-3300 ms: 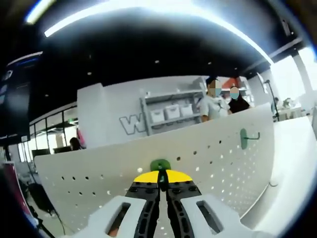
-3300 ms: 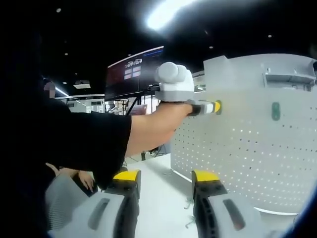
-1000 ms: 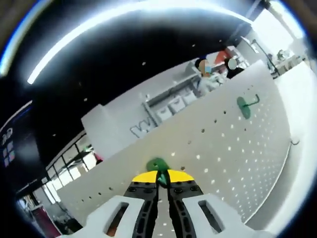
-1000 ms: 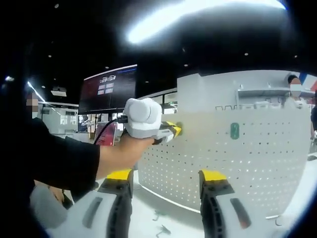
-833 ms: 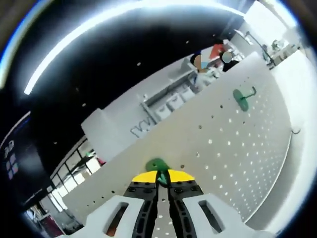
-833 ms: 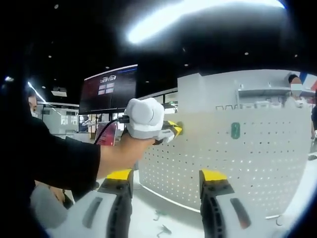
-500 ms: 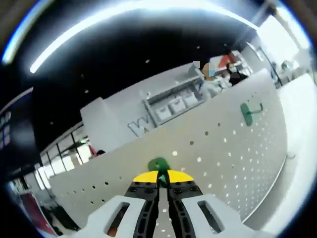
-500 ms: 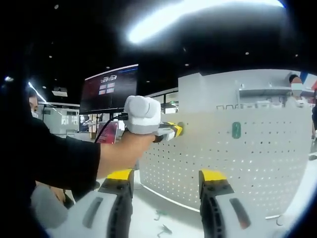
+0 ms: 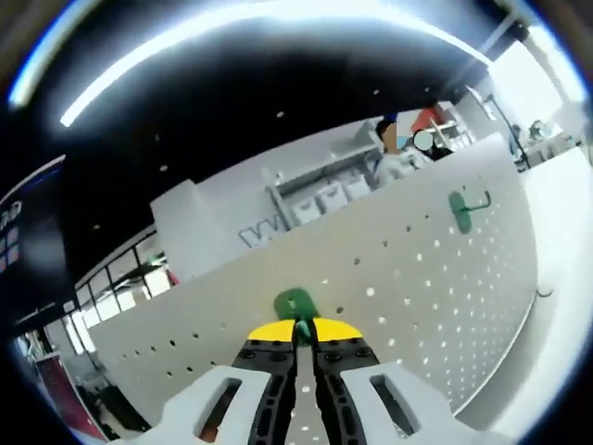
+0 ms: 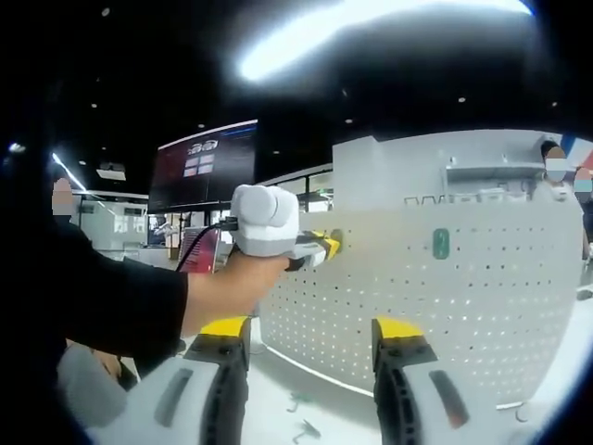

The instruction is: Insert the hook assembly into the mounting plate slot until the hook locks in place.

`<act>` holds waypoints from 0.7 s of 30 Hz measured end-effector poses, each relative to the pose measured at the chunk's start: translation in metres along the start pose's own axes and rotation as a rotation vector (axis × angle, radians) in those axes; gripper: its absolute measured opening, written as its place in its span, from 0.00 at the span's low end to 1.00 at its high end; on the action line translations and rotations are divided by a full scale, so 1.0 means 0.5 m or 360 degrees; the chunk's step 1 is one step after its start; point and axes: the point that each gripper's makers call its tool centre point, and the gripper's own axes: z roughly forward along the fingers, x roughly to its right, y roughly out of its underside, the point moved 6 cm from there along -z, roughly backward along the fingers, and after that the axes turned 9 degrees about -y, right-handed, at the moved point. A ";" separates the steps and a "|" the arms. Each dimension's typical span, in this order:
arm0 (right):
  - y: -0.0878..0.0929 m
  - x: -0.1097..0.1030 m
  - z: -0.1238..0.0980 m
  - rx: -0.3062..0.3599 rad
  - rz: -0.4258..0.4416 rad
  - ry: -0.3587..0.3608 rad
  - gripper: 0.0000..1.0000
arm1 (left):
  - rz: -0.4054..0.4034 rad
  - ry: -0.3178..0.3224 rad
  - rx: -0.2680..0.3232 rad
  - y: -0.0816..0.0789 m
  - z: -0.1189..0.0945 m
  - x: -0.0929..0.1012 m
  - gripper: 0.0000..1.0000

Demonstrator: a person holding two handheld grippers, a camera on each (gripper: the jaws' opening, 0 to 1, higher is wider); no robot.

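Note:
A white pegboard mounting plate stands upright on a white table. My left gripper is shut on a green hook assembly, which it presses against the plate's upper part. A second green hook hangs further along the plate. In the right gripper view a person's hand holds the left gripper at the plate's top left edge. My right gripper stands open, well back from the plate, with nothing between its fingers.
Loose metal hooks lie on the white table in front of the plate. People stand by shelving with white bins behind it. A dark wall screen hangs at the left.
The left gripper view has rolled and shifted slightly while the green hook stays clamped against the plate. The right gripper has held still and open.

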 end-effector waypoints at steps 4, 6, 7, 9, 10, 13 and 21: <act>-0.001 -0.001 0.000 0.0001 -0.0006 0.0000 0.50 | -0.0028 0.0018 -0.0005 0.000 -0.002 0.000 0.07; -0.001 0.000 0.000 0.0001 -0.0007 0.0001 0.50 | -0.0045 0.0015 -0.0021 0.003 -0.004 0.000 0.11; -0.001 0.000 0.000 0.0001 -0.0008 0.0002 0.50 | -0.0054 0.0018 -0.0026 0.003 -0.005 0.000 0.13; -0.001 0.001 -0.001 0.0002 -0.0011 0.0006 0.50 | -0.0069 0.0013 -0.0028 0.004 -0.007 -0.001 0.17; -0.001 0.001 -0.001 0.0001 -0.0012 0.0006 0.50 | -0.0073 0.0015 -0.0030 0.004 -0.007 -0.001 0.18; 0.001 0.000 0.001 -0.0008 -0.0016 0.0005 0.50 | -0.0090 0.0019 -0.0037 0.005 -0.012 -0.006 0.22; 0.004 -0.003 0.004 -0.0023 -0.0037 0.0002 0.49 | -0.0172 0.0084 -0.0027 0.005 -0.038 -0.012 0.39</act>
